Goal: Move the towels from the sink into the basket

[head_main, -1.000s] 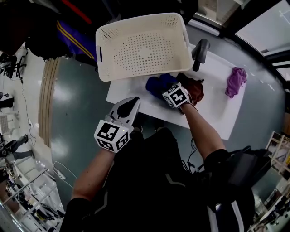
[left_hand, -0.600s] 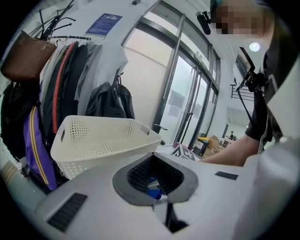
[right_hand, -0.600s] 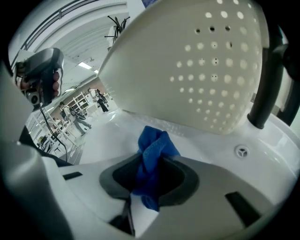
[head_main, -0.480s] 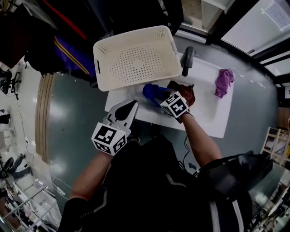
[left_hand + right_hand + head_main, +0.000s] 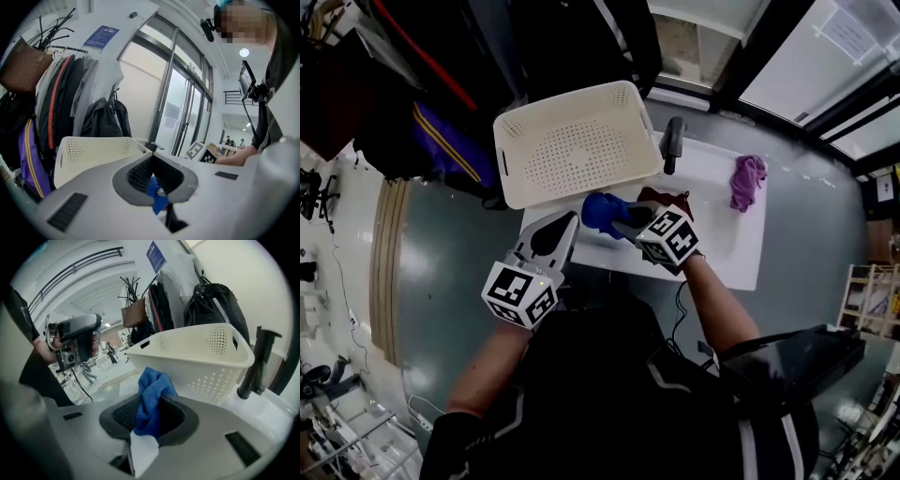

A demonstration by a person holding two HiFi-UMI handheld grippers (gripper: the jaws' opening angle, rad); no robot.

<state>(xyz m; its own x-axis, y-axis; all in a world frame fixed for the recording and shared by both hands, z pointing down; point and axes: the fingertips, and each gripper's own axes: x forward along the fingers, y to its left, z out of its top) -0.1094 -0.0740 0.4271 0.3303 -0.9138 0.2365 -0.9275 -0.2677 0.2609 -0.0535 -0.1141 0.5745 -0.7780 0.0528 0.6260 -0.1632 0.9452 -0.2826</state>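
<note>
My right gripper (image 5: 626,221) is shut on a blue towel (image 5: 601,210) and holds it above the front edge of the white sink (image 5: 722,246), near the cream basket (image 5: 517,174). In the right gripper view the blue towel (image 5: 152,389) bunches up between the pads, with the basket (image 5: 197,357) just behind it. A dark red towel (image 5: 667,198) lies in the sink and a purple towel (image 5: 746,181) lies at its right end. My left gripper (image 5: 568,222) hovers left of the sink, shut and with nothing in it. The left gripper (image 5: 151,158) looks toward the basket (image 5: 89,152).
A black faucet (image 5: 672,143) stands at the back of the sink, right next to the basket's right wall. Jackets and bags hang on a rack (image 5: 61,103) behind the basket. The grey floor (image 5: 450,244) lies to the left, below the sink.
Both grippers have risen. The right one has lifted the blue towel up out of the sink, away from the dark red towel, and toward the basket.
</note>
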